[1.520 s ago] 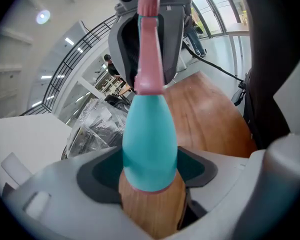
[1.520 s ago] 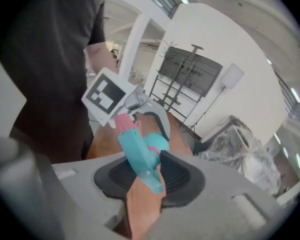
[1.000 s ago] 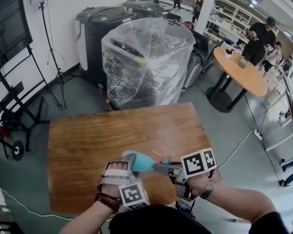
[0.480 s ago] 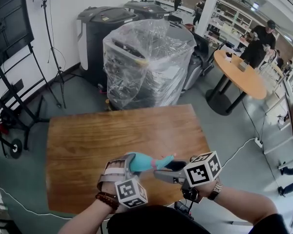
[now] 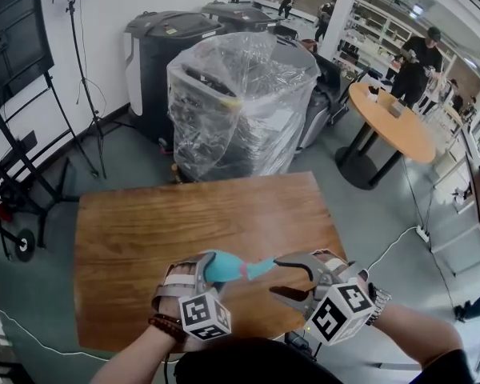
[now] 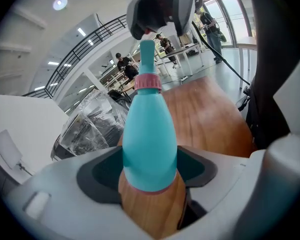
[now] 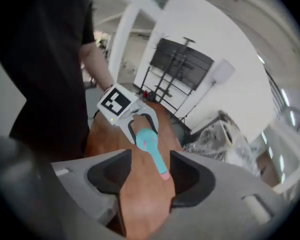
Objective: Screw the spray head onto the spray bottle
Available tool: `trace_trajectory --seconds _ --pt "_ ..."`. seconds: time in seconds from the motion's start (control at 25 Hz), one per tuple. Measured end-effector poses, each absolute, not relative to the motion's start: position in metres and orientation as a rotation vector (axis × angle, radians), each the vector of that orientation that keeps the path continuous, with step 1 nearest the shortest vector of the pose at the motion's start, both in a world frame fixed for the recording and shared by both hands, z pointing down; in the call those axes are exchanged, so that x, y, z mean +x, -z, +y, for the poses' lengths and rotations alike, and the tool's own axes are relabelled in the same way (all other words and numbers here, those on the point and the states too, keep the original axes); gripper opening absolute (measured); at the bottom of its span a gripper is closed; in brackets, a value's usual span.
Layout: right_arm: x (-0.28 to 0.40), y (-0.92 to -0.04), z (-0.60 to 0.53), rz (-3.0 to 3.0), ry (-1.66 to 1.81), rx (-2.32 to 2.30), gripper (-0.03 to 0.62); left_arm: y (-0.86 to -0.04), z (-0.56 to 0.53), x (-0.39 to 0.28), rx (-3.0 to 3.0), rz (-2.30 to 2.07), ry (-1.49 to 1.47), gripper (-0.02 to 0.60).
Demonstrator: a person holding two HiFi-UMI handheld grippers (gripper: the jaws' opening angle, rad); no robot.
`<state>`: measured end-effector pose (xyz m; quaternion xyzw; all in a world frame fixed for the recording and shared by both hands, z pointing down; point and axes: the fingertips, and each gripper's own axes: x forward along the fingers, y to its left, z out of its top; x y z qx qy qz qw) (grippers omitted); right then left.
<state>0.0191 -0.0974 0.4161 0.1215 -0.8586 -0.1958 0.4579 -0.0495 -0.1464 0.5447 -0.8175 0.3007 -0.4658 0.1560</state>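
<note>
the spray bottle (image 5: 224, 266) is pinched round its fat lower body by the left hand-held gripper (image 5: 198, 274), and it is held lying almost level above the near edge of the counter (image 5: 184, 214), about midway along that edge, with its neck pointed to the right. this grip and the bottle's place are seen unchanged over the last second. on the neck a pink collar (image 6: 148, 82) is seen, and the teal spray head (image 5: 258, 269) is seated beyond it. the change is on the right: a second ago the spray head was clamped by the right hand-held gripper (image 5: 290, 277), whereas now it has been let go. the jaws have just been thrown wide and then drawn in a little, and they are now spread with nothing pressed between them. the tip of the head is left just in front of the fingertips, untouched. the right hand-held gripper has also been rolled over, so that its marker cube is now carried low instead of on top. this is judged to be a reset of the wrist between turns, not the end of the work. the head appears to be started on the thread, but its tightness cannot be told, so a fresh grip and a further twist are probably called for.
</note>
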Motion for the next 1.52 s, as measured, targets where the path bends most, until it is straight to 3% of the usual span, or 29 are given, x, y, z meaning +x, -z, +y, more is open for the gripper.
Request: trace_trajectory --seconds 0.24,0.44,0.52,0.6,0.84,1.2,1.28,1.44,1.52 --pt "0.006 -0.450 -0.090 -1.854 0.941 0.050 0.210 -0.545 -0.132 -0.035 -2.357 0.725 1.297 0.357" --pt "0.003 -0.467 -0.082 -1.785 1.046 -0.059 0.172 -0.544 -0.125 -0.028 -2.332 0.662 1.280 0.359" --pt "0.003 -0.469 -0.081 -1.769 1.078 -0.071 0.117 -0.544 -0.124 -0.027 -2.319 0.657 1.287 0.359" --pt "0.003 -0.471 -0.081 -1.789 1.037 -0.048 0.115 -0.543 -0.125 -0.028 -2.293 0.666 1.301 0.359" --pt "0.002 -0.475 -0.104 -2.082 0.366 0.273 0.115 -0.540 -0.139 -0.035 -2.196 0.781 1.361 0.357" --pt "0.012 -0.489 -0.124 -2.138 -1.360 0.693 0.115 -0.550 -0.142 -0.041 -2.076 0.807 1.422 0.357" --pt "0.012 -0.489 -0.123 -2.123 -1.488 0.700 0.117 -0.555 -0.141 -0.041 -2.081 0.799 1.419 0.357" --pt "0.010 -0.484 -0.121 -2.174 -1.384 0.685 0.121 -0.555 -0.137 -0.036 -2.163 0.807 1.382 0.357" --pt "0.010 -0.478 -0.122 -2.211 -1.327 0.679 0.164 -0.555 -0.136 -0.035 -2.205 0.814 1.377 0.357"
